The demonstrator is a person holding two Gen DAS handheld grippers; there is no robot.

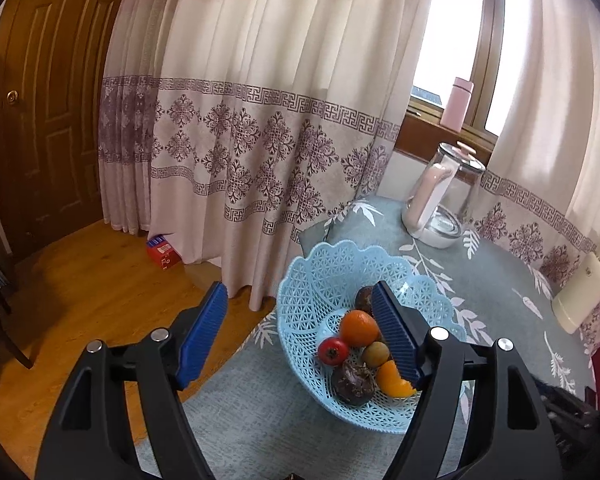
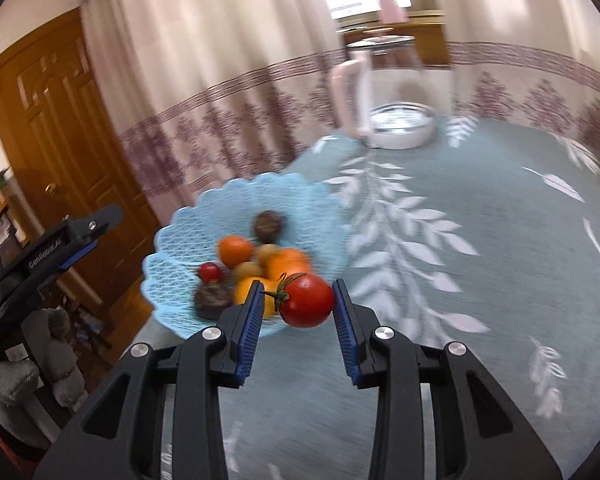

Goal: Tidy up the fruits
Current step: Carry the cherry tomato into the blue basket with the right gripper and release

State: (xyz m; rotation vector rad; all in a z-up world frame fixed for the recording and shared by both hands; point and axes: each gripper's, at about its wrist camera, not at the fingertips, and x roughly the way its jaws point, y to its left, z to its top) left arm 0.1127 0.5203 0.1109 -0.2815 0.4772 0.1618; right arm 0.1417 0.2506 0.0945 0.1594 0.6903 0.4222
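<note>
We work over a worktop (image 2: 480,280) under a grey-blue leaf-print cloth, with a glass kettle (image 2: 388,92) at its far side; nearer us stands the pale blue lattice basket (image 2: 172,264), already holding oranges, two dark round fruits, small tan ones and a little red tomato (image 1: 333,351); our left gripper (image 1: 300,332) hovers beside and above the basket, its fingers spread wide with nothing between them; our right gripper (image 2: 296,308) carries a larger red tomato (image 2: 305,300) with a green stem, and its fingers are pinching that fruit by the sides, though the left pad seems barely in contact, so we cannot vouch for a firm hold; the tomato hangs just at the basket's near rim, above the cloth. To finish well, we judge that we should carry it over the rim, lower it into a gap among the fruit, keep the squeeze gentle on the soft skin, and release low so nothing rolls.
</note>
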